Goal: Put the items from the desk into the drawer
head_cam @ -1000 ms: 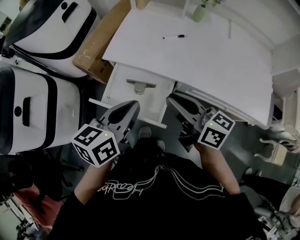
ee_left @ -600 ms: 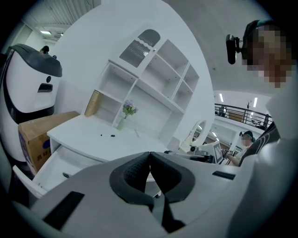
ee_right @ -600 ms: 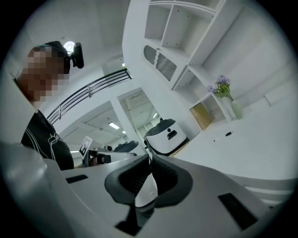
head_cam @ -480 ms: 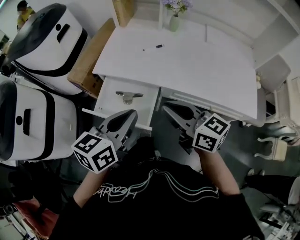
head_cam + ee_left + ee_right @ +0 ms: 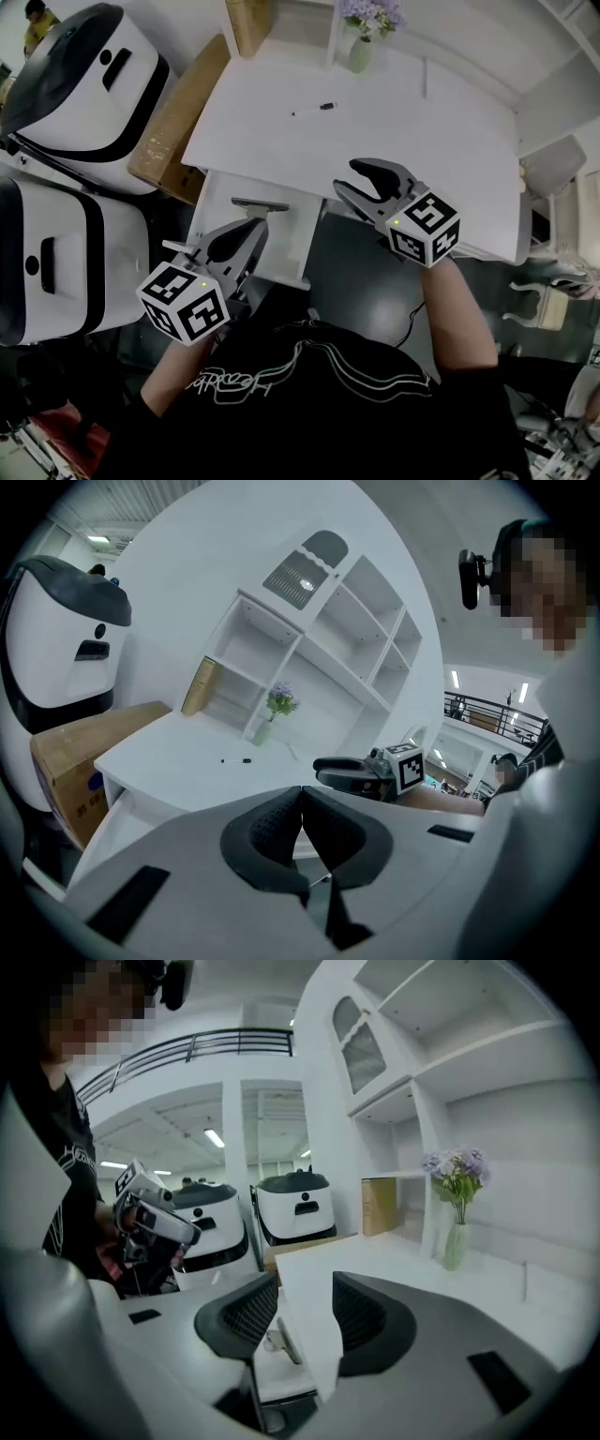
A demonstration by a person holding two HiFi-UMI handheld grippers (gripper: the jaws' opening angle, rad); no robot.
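Pen [image 5: 314,110] on desk [image 5: 422,141], beyond right tongs [image 5: 351,178], just opening, empty.

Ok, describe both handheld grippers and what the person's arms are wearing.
The left gripper and right gripper are pale grey shells tapering to two jaws lined with dark ribbed pads. Each carries a white cube with black square markers and a green light. The right jaws have just been opening, nothing between them. The black T-shirt has short sleeves.

A thin black marker pen [image 5: 316,109] is lying on the white rectangular worktop [image 5: 403,141], well beyond the fingers [image 5: 380,170] of the right gripper [image 5: 346,174] and to their left. A slender pale flower vase [image 5: 361,56] is standing farther behind it. The open white drawer [image 5: 286,239] is sitting just ahead of the fingers [image 5: 239,239] of the left gripper [image 5: 262,223].
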